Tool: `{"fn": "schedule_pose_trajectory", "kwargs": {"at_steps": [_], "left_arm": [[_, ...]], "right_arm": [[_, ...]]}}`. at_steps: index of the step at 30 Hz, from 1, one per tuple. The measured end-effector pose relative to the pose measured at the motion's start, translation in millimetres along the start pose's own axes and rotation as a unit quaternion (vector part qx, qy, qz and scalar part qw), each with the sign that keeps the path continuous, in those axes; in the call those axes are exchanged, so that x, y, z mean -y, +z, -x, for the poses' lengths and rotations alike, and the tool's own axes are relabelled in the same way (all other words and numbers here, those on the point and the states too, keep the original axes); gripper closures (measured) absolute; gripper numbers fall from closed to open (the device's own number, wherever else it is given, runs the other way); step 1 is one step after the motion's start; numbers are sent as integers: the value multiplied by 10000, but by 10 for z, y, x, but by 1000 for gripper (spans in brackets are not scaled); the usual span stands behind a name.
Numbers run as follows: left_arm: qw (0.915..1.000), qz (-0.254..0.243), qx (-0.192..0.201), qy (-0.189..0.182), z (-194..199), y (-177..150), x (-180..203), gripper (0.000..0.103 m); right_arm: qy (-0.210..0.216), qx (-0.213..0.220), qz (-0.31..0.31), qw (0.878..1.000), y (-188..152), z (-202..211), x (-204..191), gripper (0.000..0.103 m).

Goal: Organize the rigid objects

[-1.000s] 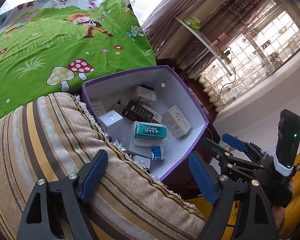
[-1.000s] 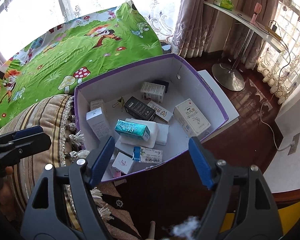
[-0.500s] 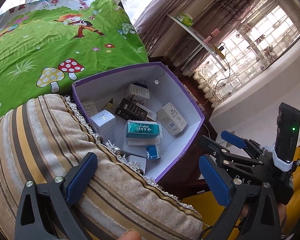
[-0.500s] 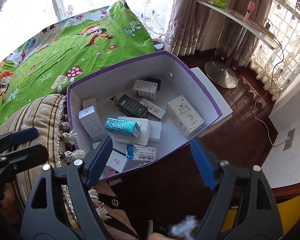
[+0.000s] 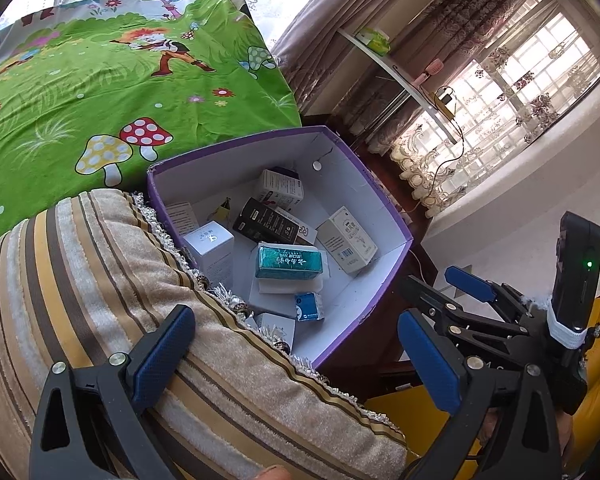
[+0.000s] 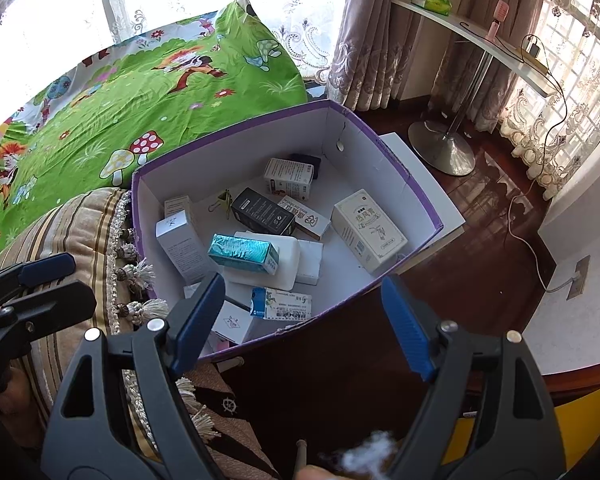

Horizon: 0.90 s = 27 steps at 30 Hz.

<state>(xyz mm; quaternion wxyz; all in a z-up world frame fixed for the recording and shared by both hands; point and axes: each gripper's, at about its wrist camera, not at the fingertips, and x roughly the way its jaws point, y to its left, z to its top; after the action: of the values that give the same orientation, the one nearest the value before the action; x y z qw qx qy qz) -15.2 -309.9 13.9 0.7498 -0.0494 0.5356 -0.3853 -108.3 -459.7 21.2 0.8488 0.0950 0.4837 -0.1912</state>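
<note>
Purple box [image 6: 404,184] holding labelled cartons; teal carton [image 6: 242,254] bears Chinese characters, unreadable. Left gripper [image 5: 296,354] and right gripper [image 6: 300,320]: jaws apart, empty.

- Bright daylight comes through lace-curtained windows [image 6: 580,92].
- Heavy patterned drapes [image 6: 364,40] hang in the corner.
- A white shelf [image 6: 480,40] stands on a metal pedestal base [image 6: 440,148].
- The dark wooden floor [image 6: 480,264] shines.
- A green cartoon bedsheet [image 5: 100,92] covers the bed.

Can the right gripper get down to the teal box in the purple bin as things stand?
Probably yes. The right gripper is open and empty above the bin's near wall; the teal box lies on top of the pile, uncovered.
</note>
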Motion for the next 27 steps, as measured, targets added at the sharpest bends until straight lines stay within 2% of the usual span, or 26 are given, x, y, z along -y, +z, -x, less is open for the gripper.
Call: {"fn": "schedule_pose_trajectory", "kwargs": {"at_steps": [27], "left_arm": [[9998,108,-66,177,-92,75,-32,1]], "right_arm": [[15,-47,-43,10000,-14,-26,15,20]]}}
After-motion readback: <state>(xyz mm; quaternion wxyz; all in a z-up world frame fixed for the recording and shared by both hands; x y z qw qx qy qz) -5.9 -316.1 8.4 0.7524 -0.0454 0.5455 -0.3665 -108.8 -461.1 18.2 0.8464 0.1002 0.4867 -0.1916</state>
